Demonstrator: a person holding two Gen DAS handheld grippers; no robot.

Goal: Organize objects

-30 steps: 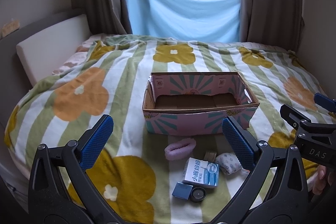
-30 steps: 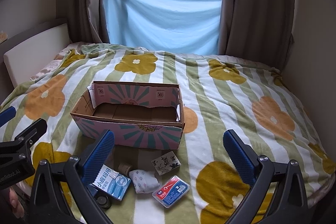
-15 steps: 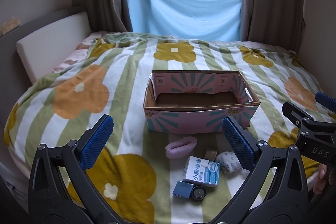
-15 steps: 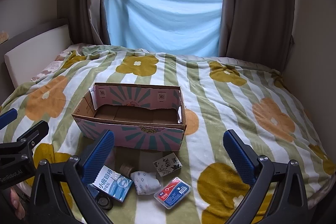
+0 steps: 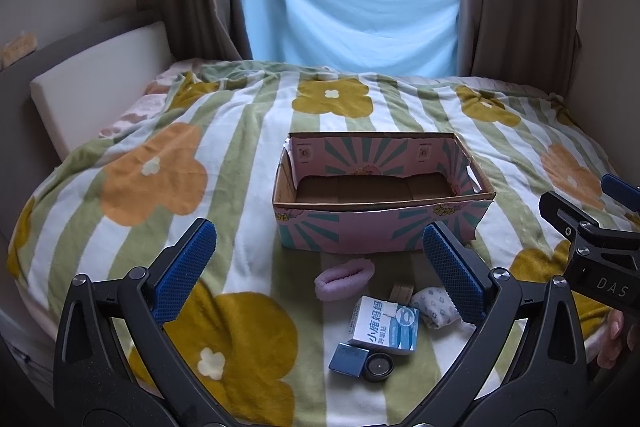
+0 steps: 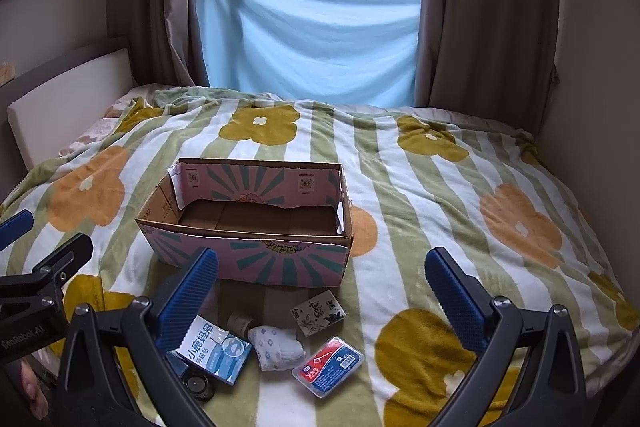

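Nothing is packed yet: the cardboard box (image 5: 382, 199) sits empty on the bed (image 5: 248, 131), small items (image 6: 276, 343) lie loose just near of it, and left gripper (image 5: 320, 269) and right gripper (image 6: 322, 285) gape, holding nothing.

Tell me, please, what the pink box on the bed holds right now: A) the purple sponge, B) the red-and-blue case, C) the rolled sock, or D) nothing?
D: the box shows only its bare brown floor in both views, while the sponge, sock and case all lie on the blanket in front of it.
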